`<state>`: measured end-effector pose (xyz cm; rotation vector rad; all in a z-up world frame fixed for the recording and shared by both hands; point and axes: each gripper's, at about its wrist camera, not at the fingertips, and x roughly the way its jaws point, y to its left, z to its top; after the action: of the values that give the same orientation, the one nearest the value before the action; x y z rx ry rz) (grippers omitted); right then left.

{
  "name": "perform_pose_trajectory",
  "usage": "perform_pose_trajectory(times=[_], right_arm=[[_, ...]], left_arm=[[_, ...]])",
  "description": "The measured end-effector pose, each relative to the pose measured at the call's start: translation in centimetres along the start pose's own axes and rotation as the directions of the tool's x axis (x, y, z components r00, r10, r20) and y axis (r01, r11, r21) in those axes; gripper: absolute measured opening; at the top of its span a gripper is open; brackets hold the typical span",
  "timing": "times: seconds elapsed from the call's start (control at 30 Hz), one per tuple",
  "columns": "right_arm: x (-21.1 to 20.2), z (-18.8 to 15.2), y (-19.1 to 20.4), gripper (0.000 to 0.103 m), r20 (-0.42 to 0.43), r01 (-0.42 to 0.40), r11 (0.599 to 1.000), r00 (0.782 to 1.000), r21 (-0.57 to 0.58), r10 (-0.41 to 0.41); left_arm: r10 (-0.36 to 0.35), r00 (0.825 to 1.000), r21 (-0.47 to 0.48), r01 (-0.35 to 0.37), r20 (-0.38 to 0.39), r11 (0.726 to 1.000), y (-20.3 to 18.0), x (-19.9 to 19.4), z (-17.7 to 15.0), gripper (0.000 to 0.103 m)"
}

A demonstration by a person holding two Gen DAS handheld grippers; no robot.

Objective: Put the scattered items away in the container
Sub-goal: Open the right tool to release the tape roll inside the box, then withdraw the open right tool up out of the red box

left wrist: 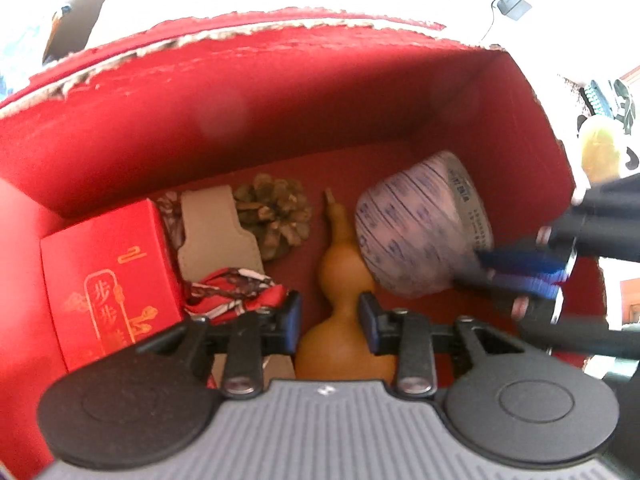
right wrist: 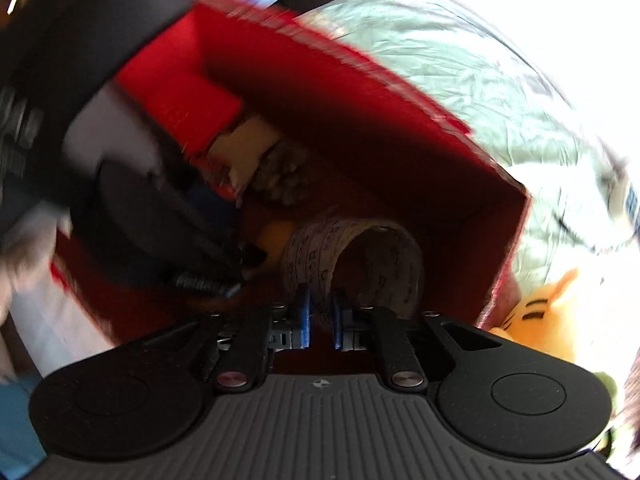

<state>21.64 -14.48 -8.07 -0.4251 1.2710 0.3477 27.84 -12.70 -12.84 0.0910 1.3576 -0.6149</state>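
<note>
A red box [left wrist: 280,100], the container, fills the left wrist view. On its floor lie a small red carton with gold characters [left wrist: 108,280], a beige leather piece [left wrist: 216,232], a red patterned scarf [left wrist: 236,292], a pine cone [left wrist: 276,212] and a tan gourd [left wrist: 340,276]. My left gripper [left wrist: 331,320] is open and straddles the gourd's waist, with a gap at its left finger. My right gripper [right wrist: 321,320] is shut on the wall of a pale patterned cup [right wrist: 352,256], held low in the box's right end. The cup [left wrist: 416,228] looks blurred beside the gourd.
The box's walls [right wrist: 360,100] stand high around both grippers. Outside it, crumpled pale green sheeting [right wrist: 480,80] lies to the right. A yellow plush toy [right wrist: 536,320] sits by the box's near right corner. The left gripper's dark body [right wrist: 160,216] crowds the box's left side.
</note>
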Motion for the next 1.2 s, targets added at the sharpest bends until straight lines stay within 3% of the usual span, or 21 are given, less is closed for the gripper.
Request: perform_pose_trajectory(times=[0.1, 0.17, 0.27, 0.37, 0.4, 0.47, 0.6, 0.73, 0.83, 1.03, 1.07, 1.2], right_arm=[[1.1, -0.6, 0.9, 0.009, -0.034, -0.023, 0.999, 0.999, -0.034, 0.022], [0.6, -0.6, -0.1, 0.030, 0.006, -0.035, 0.999, 0.999, 0.012, 0.035], [-1.1, -0.5, -2.9, 0.037, 0.085, -0.108, 0.985, 0.992, 0.137, 0.097], [-2.8, -0.9, -5.6, 0.036, 0.168, -0.202, 0.945, 0.972, 0.258, 0.162], [-3.2, -1.1, -6.3, 0.036, 0.191, -0.216, 0.932, 0.968, 0.291, 0.164], [-3.4, -1.4, -7.3, 0.034, 0.216, -0.213, 0.915, 0.966, 0.341, 0.145], [-2.9, -1.3, -7.9, 0.029, 0.239, -0.204, 0.891, 0.965, 0.406, 0.112], [-1.7, -0.5, -8.1, 0.029, 0.228, -0.231, 0.873, 0.963, 0.429, 0.143], [-1.4, 0.6, -7.6, 0.026, 0.180, -0.173, 0.875, 0.979, 0.452, 0.101], [0.0, 0.7, -6.9, 0.021, 0.136, -0.185, 0.862, 0.981, 0.473, 0.136], [0.0, 0.7, -6.7, 0.011, 0.137, -0.186, 0.866, 0.981, 0.465, 0.137], [-1.1, 0.9, -5.1, 0.011, 0.137, -0.131, 0.926, 0.987, 0.354, 0.087]], left_arm=[[0.001, 1.000, 0.004, -0.001, 0.010, 1.000, 1.0, -1.0, -1.3, 0.035], [-0.001, 1.000, 0.004, 0.001, 0.022, 1.000, 1.9, -1.8, -2.3, 0.035], [-0.013, 0.999, 0.007, 0.012, 0.045, 1.000, 2.2, -2.8, -2.5, 0.040], [0.000, 0.996, 0.041, -0.003, 0.088, 0.999, 1.6, -4.3, -2.9, 0.045], [0.011, 0.994, 0.055, -0.018, 0.112, 0.998, 1.4, -5.1, -3.2, 0.051], [0.036, 0.988, 0.072, -0.047, 0.151, 0.996, 1.2, -6.3, -3.5, 0.054], [0.044, 0.982, 0.067, -0.057, 0.182, 0.996, 1.6, -7.2, -3.4, 0.051], [0.014, 0.984, 0.081, -0.029, 0.177, 0.996, 1.0, -6.6, -2.9, 0.045], [-0.015, 0.986, 0.107, -0.003, 0.168, 0.994, 0.1, -6.5, -3.1, 0.040], [-0.031, 0.990, 0.151, 0.009, 0.139, 0.988, -1.4, -5.4, -3.4, 0.040], [-0.030, 0.991, 0.159, 0.009, 0.132, 0.987, -1.7, -5.2, -3.4, 0.040], [-0.058, 0.994, 0.197, 0.039, 0.090, 0.980, -2.3, -4.3, -3.8, 0.040]])
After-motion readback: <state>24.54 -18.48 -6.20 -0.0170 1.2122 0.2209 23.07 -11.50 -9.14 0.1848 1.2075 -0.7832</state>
